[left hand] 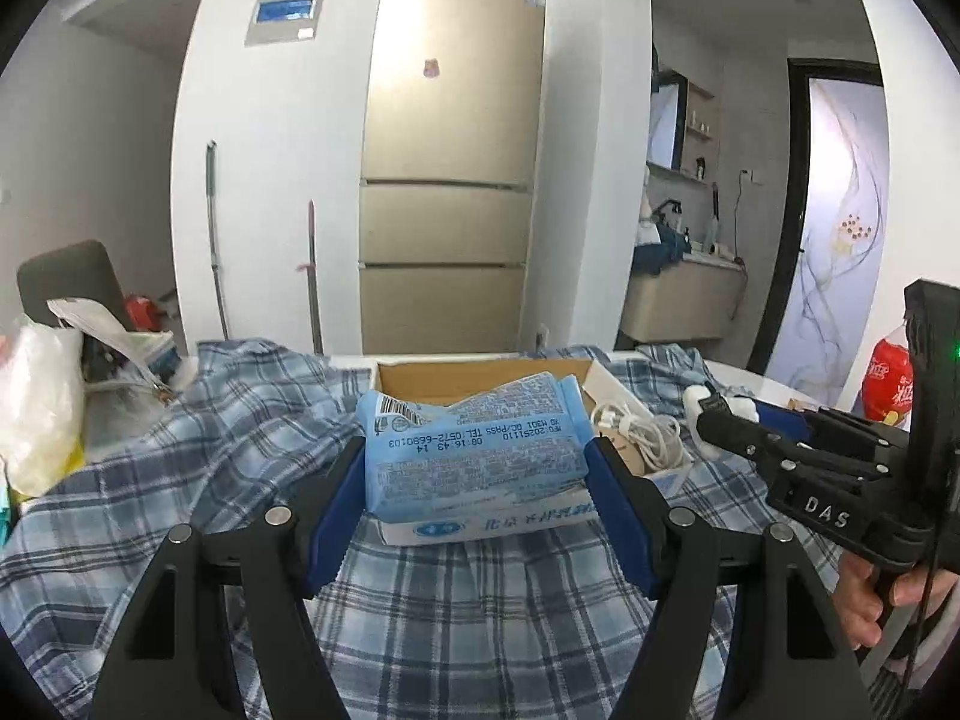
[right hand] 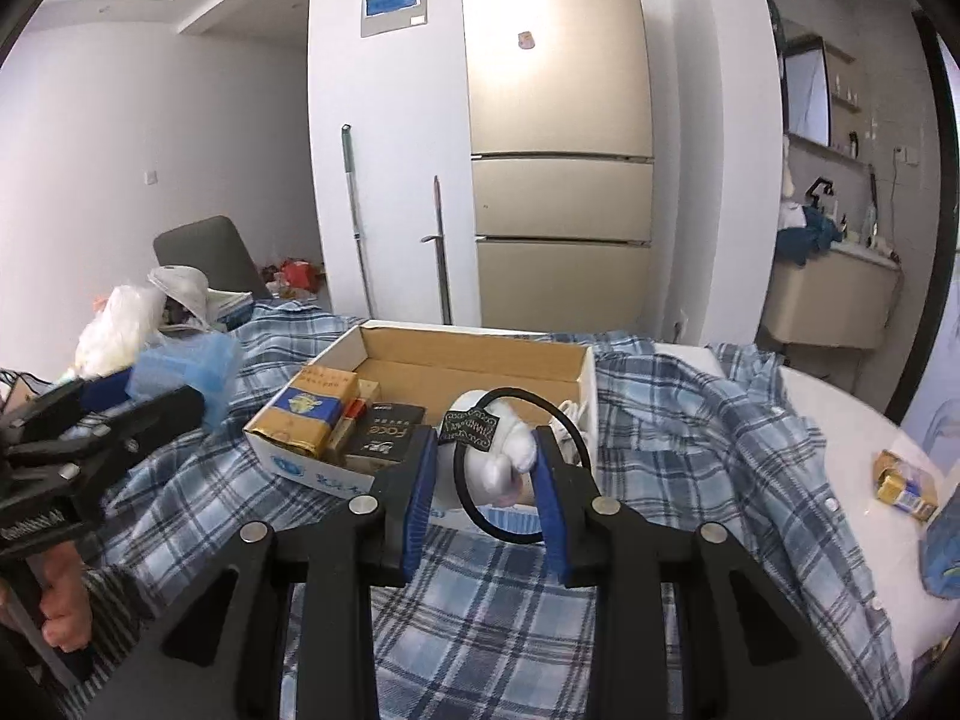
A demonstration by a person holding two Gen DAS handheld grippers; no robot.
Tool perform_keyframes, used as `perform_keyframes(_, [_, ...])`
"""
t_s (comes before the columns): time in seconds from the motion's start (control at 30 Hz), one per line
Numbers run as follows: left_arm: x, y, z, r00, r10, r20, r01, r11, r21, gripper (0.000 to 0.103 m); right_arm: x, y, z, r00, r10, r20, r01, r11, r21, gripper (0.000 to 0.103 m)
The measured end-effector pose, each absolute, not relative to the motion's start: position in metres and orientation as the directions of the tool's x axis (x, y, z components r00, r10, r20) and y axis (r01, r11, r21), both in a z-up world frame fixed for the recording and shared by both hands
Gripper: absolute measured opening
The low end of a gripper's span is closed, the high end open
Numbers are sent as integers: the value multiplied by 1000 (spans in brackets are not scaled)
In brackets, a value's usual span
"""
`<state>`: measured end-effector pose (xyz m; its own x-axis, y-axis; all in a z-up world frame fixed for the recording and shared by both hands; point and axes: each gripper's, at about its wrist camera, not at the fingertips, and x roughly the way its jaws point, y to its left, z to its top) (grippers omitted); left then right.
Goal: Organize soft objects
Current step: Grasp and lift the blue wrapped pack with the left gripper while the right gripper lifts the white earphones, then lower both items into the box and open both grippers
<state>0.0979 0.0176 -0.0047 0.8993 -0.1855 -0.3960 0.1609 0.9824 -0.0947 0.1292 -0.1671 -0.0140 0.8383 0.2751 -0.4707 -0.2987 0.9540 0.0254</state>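
My left gripper (left hand: 477,468) is shut on a soft blue tissue pack (left hand: 474,450) and holds it in front of the open cardboard box (left hand: 480,375). In the right wrist view the same pack (right hand: 180,369) shows at the left, beside the box (right hand: 468,354). My right gripper (right hand: 483,474) is shut on a white soft item with a black loop and a dark tag (right hand: 498,438), at the box's near right corner. It also shows in the left wrist view (left hand: 720,408) at the right of the box.
The box holds a gold-and-blue carton (right hand: 309,414), a black box (right hand: 384,432) and a white cable (left hand: 639,429). A blue plaid cloth (right hand: 690,450) covers the table. Plastic bags (left hand: 42,390) lie at the left. A red bottle (left hand: 888,372) and a small packet (right hand: 906,486) lie at the right.
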Motion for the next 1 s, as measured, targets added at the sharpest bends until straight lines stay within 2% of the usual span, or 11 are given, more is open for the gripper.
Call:
perform_keyframes(0.33, [79,8,18,923,-160,-350,155,987,-42,74,113,-167,1,865,289,-410,-316,949,2,31])
perform_keyframes(0.4, [74,3,29,931,-119,-345,123,992,-10,74,109,-167,10,871,291,-395,-318,948,-4,31])
perform_keyframes(0.67, [60,-13,91,955,-119,-270,137,990,47,74,97,-172,73,903,292,-315,-307,952,3,30])
perform_keyframes(0.87, [82,-27,133,959,-91,-270,116,990,81,74,111,-172,127,931,266,-250,-274,962,1,30])
perform_keyframes(1.0, [100,-32,162,968,-88,-237,109,991,79,74,124,-168,150,935,247,-254,-261,965,-21,30])
